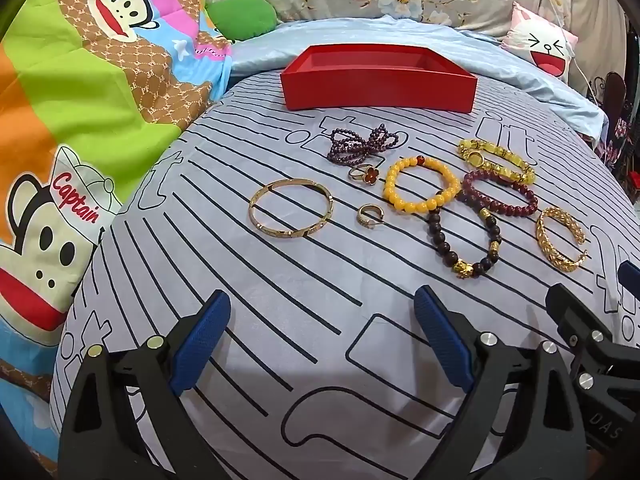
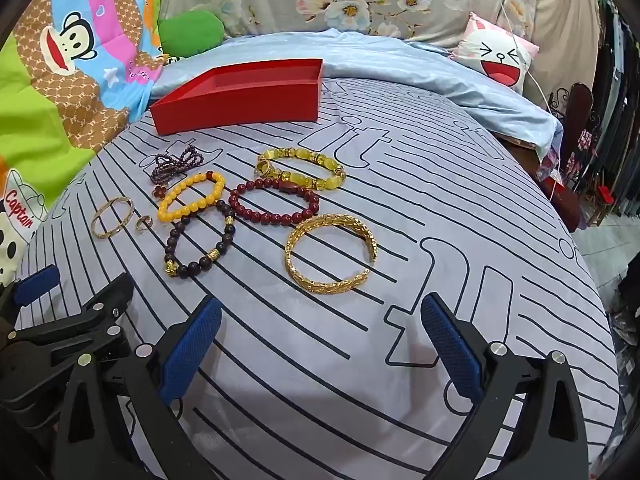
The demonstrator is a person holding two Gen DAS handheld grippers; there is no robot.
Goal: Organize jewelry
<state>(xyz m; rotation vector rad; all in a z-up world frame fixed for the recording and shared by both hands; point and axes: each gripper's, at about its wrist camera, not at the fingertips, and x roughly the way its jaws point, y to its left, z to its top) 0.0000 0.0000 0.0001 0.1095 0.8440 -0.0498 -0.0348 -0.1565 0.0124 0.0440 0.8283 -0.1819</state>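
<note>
Several pieces of jewelry lie on a striped grey cloth (image 1: 280,304): a thin gold bangle (image 1: 291,213), a small gold ring (image 1: 371,215), a flower ring (image 1: 363,174), purple beads (image 1: 362,145), a yellow bead bracelet (image 1: 420,185), a dark bead bracelet (image 1: 466,240), a red bead bracelet (image 1: 502,192), a yellow stone bracelet (image 1: 496,160) and a gold cuff (image 2: 331,253). An empty red box (image 1: 378,78) stands behind them. My left gripper (image 1: 322,332) is open, near of the jewelry. My right gripper (image 2: 320,340) is open, just near of the gold cuff.
A cartoon monkey blanket (image 1: 80,100) lies to the left. A light blue sheet (image 2: 360,60), a green cushion (image 1: 242,14) and a white face pillow (image 2: 496,58) lie behind the box. The bed's right edge drops toward clutter on the floor (image 2: 600,208).
</note>
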